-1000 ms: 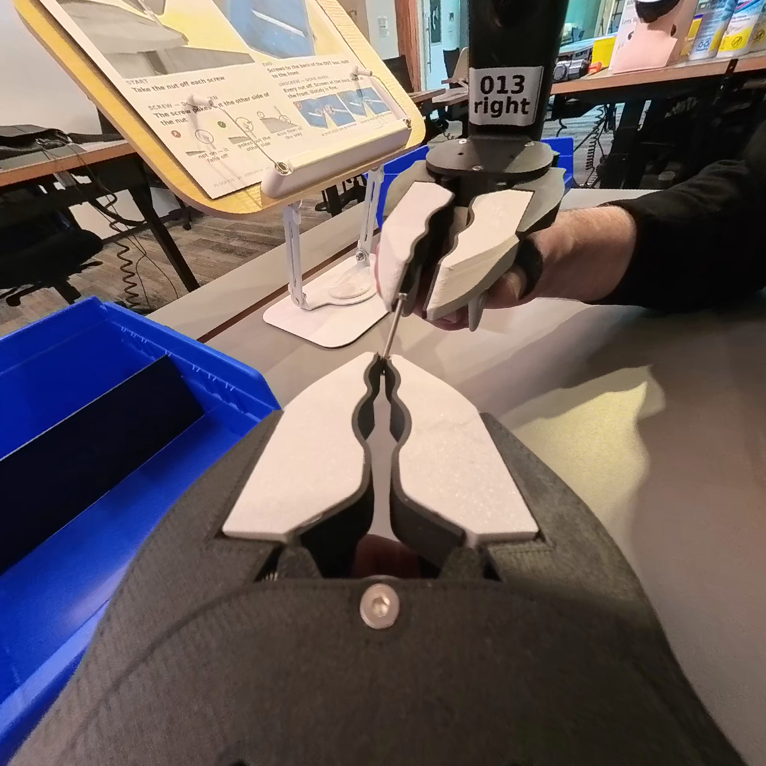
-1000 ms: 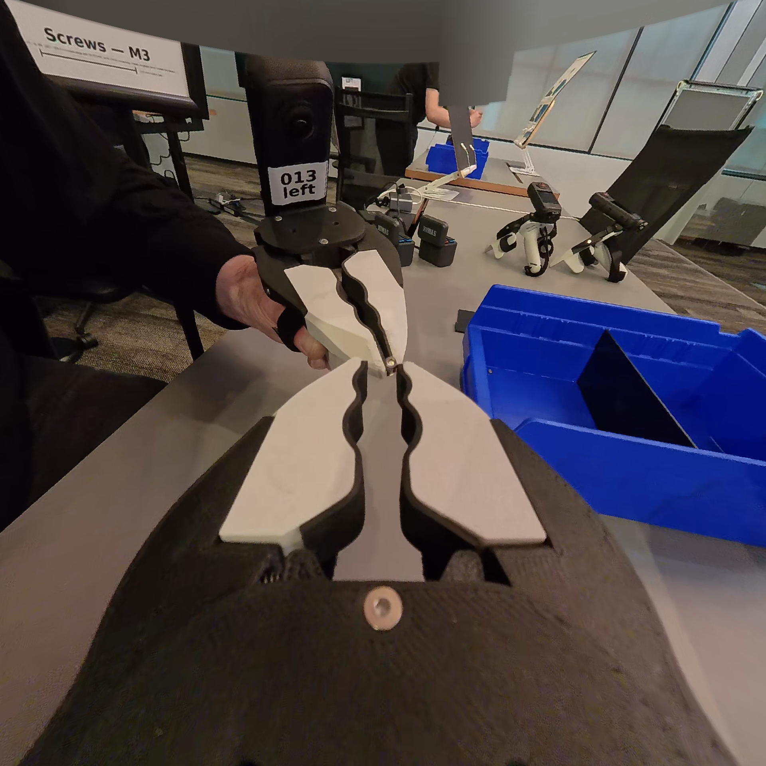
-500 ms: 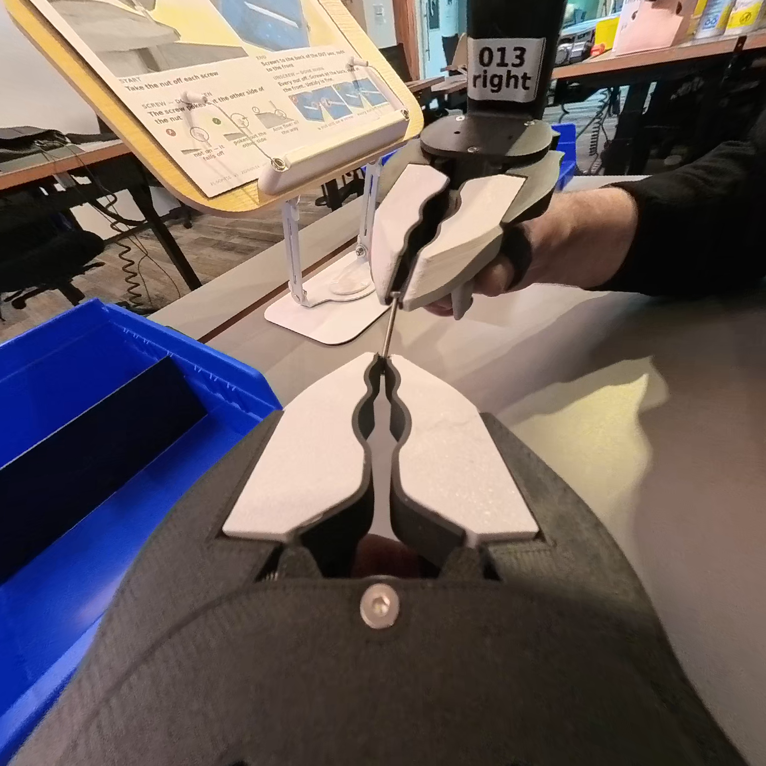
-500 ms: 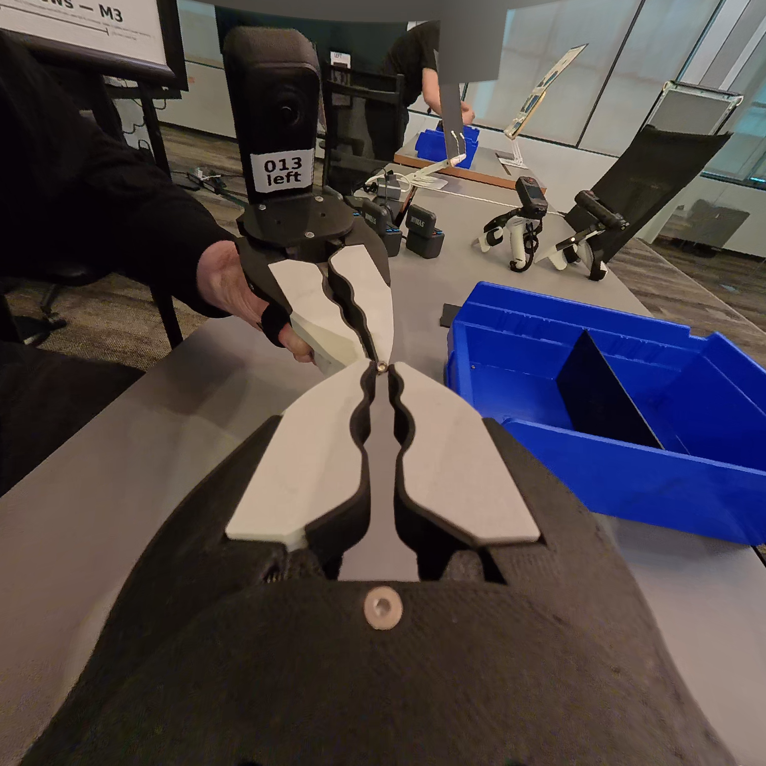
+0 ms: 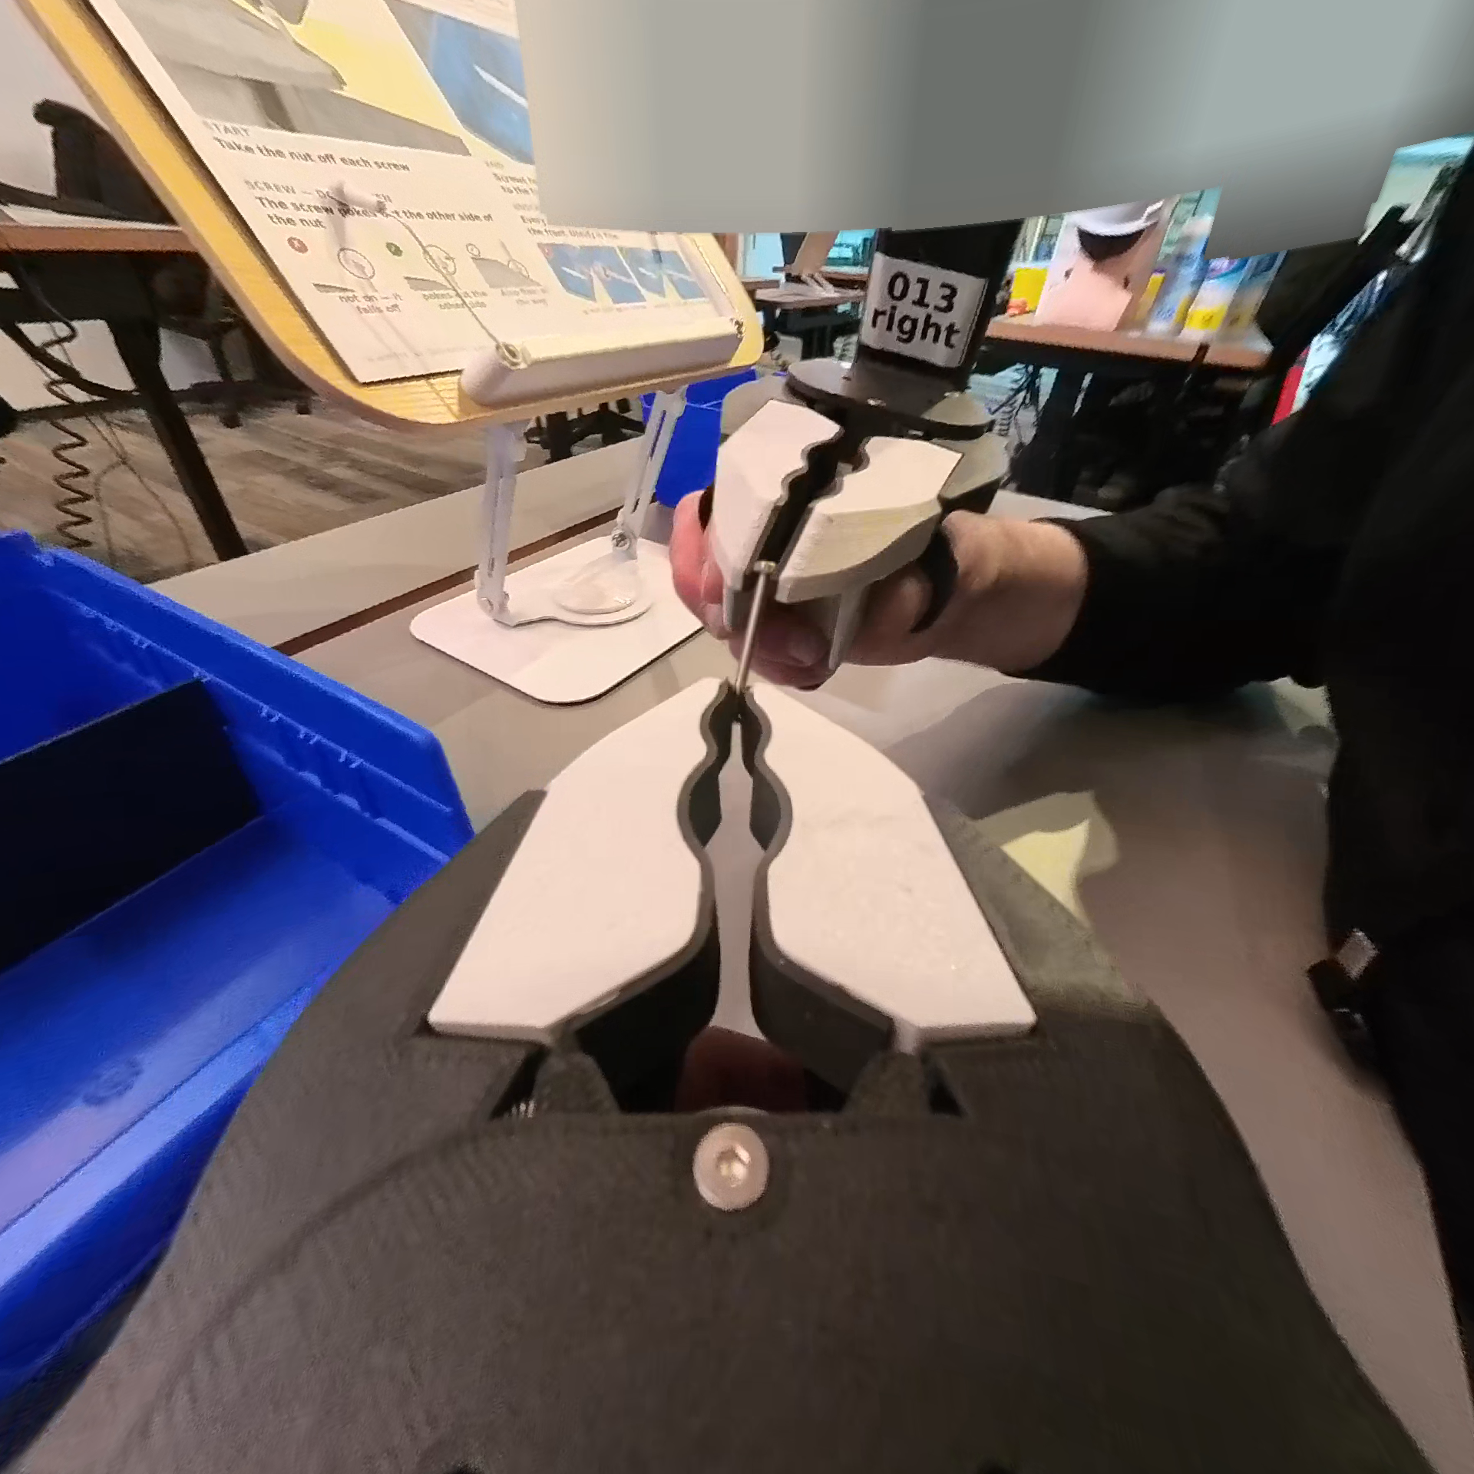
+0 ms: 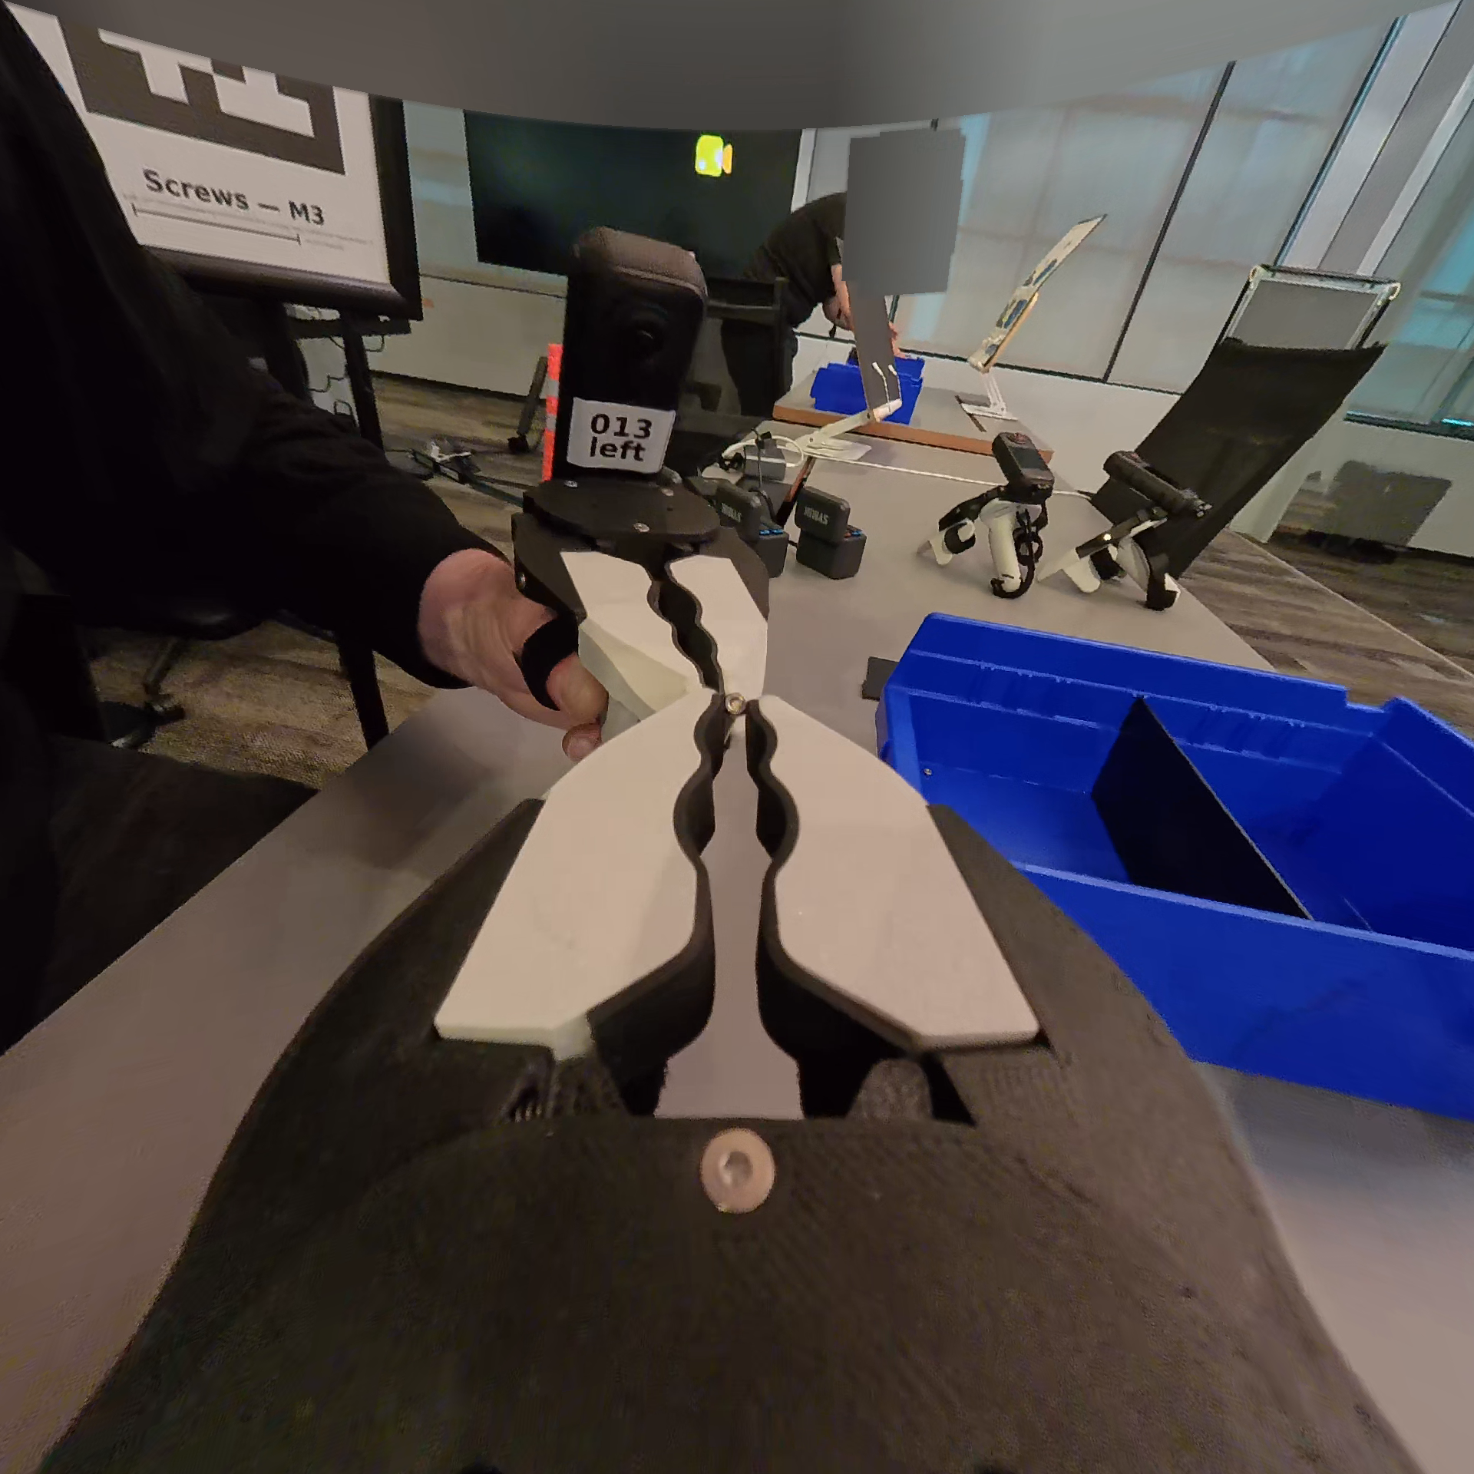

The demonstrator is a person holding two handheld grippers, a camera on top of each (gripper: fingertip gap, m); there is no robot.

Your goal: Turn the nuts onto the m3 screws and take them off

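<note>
Nearest in the left wrist view, the left claw (image 5: 738,702) has its tips pinched together on the lower end of a thin screw (image 5: 752,626). That screw rises, slightly tilted, to the right claw (image 5: 762,570), which hangs above and beyond, pointing down; the screw head sits at its tips, clamped between the two white fingers (image 5: 742,510). A hand (image 5: 901,606) in a dark sleeve holds that claw over the grey worktop (image 5: 1196,766).

From the right wrist view the screw shows end-on as a small metal dot (image 6: 735,703) right at the right claw (image 6: 735,711) tips, with the left claw (image 6: 722,686) meeting it from beyond. Whether a nut sits on the screw cannot be told; it is too small and hidden by the fingers.

Beside the claws stands a blue bin (image 5: 263,837) with a dark divider (image 6: 1180,829); its contents are not visible. Farther off, a white stand (image 5: 558,614) carries a tilted instruction board (image 5: 383,239). Beyond the bin in the right wrist view, other handheld devices (image 6: 1005,518) rest on the worktop, and a person (image 6: 790,271) bends over a far table.
</note>
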